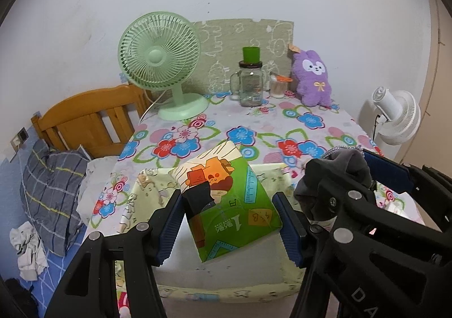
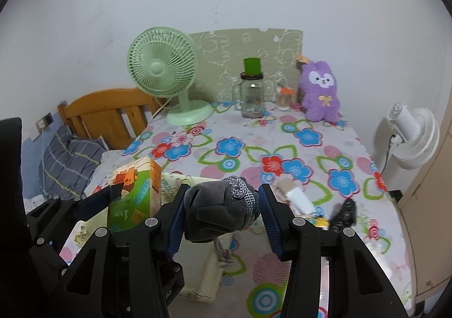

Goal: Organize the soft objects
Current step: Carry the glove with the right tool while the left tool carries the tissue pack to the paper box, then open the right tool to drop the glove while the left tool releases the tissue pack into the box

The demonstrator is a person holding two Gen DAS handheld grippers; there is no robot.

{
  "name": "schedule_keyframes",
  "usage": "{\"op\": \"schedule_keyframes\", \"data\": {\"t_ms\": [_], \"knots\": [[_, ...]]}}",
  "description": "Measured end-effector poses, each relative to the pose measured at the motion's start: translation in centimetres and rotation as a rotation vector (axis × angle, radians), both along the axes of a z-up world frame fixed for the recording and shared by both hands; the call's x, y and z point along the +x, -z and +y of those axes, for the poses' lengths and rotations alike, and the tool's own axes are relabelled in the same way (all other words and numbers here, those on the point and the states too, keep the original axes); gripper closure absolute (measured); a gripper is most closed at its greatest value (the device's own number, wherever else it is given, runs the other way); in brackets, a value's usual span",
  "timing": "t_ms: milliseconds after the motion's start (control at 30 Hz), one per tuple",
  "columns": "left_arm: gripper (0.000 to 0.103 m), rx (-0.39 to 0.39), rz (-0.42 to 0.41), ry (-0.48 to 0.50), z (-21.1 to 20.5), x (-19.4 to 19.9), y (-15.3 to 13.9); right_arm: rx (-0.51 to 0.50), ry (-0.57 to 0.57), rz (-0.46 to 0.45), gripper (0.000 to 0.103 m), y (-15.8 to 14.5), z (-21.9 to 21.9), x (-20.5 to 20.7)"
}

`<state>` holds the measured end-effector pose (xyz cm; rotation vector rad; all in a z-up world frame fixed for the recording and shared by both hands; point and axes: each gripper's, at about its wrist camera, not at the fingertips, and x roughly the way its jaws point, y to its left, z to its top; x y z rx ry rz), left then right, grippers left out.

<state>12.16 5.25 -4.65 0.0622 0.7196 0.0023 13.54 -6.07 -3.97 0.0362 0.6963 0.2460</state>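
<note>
My left gripper (image 1: pixel 230 222) is shut on a green cartoon-printed tissue pack (image 1: pixel 223 168), its blue pads pressing on both sides. The pack hangs tilted above a cream patterned fabric box (image 1: pixel 147 185) at the table's near edge. My right gripper (image 2: pixel 223 213) is shut on a rolled grey sock bundle (image 2: pixel 212 219) with a silver mesh patch. It hovers just right of the box (image 2: pixel 197 284). In the left wrist view the right gripper (image 1: pixel 353 174) and its bundle (image 1: pixel 353 165) sit close on the right. The pack (image 2: pixel 132 193) shows at the left of the right wrist view.
On the floral tablecloth (image 2: pixel 282 148) stand a green desk fan (image 1: pixel 159 55), a glass jar (image 1: pixel 251 86) and a purple plush rabbit (image 1: pixel 312 78) at the back. A beige-and-white roll (image 2: pixel 296 193) and a blurred black item (image 2: pixel 343 213) lie near the right gripper. A white fan (image 1: pixel 395 117) stands beyond the table's right edge.
</note>
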Motion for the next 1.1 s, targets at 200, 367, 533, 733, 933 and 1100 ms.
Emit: {"op": "schedule_keyframes", "data": {"t_ms": [200,367,533,733,933,1100], "knots": [[0.038,0.005,0.026,-0.021,1.6,0.7,0.9,0.0,-0.033,0.032,0.051,1.0,2.0,1.1],[0.038,0.013,0.057,-0.043,3.1,1.6,2.2,-0.015,-0.058,0.051,0.051,2.1,3.7,1.9],[0.038,0.02,0.091,-0.059,4.3,2.4,3.4,-0.023,-0.081,0.08,0.051,3.3,5.1,2.8],[0.037,0.035,0.129,-0.053,4.9,3.2,4.7,-0.058,-0.087,0.097,0.051,4.7,6.3,4.0],[0.036,0.041,0.169,-0.035,4.7,3.9,6.0,-0.07,-0.081,0.129,0.051,5.9,6.3,5.0],[0.031,0.059,0.205,-0.032,4.4,4.5,6.8,-0.08,-0.071,0.138,0.051,6.4,6.0,5.5]]}}
